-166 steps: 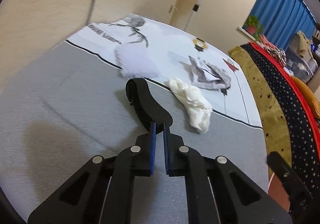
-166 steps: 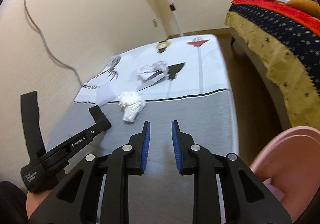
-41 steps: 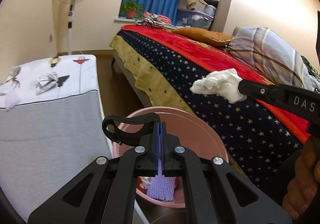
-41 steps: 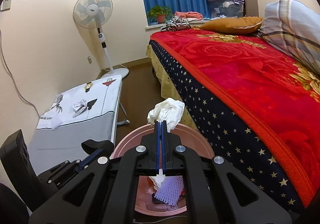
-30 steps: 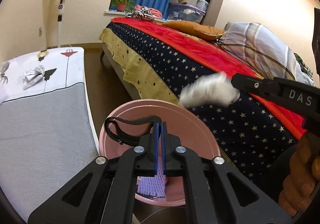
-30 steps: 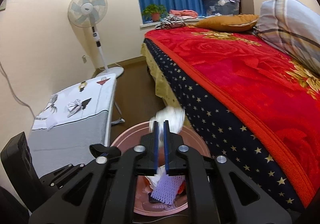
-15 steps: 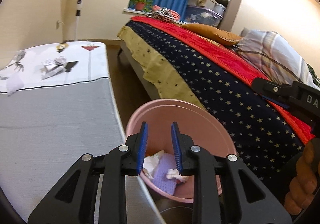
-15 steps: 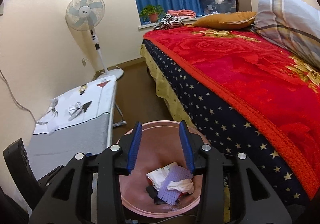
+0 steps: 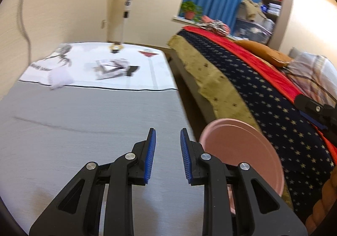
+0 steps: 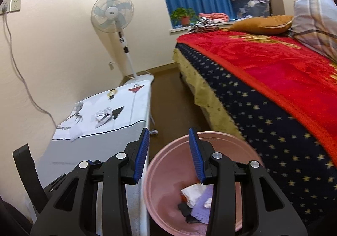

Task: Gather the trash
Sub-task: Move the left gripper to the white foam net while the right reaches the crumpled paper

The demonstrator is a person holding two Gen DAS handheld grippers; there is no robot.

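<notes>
A white wad [image 9: 60, 80] and crumpled paper [image 9: 112, 67] lie on the bench's [image 9: 84, 113] far end. Left tongs [image 9: 167, 147] hover released above it; right tongs [image 10: 169, 151] gape over the pink bin [image 10: 168, 200] holding trash [image 10: 195, 198].

Bin [image 10: 160, 172] stands between table [image 10: 118, 137] and bed [image 10: 273, 80].

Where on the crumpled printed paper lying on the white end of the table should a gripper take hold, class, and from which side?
Grip the crumpled printed paper across its raised middle ridge, coming from above with the open left gripper. It lies low and loose on the table, so its flat edges offer no bite; the bunched folds do.
</notes>
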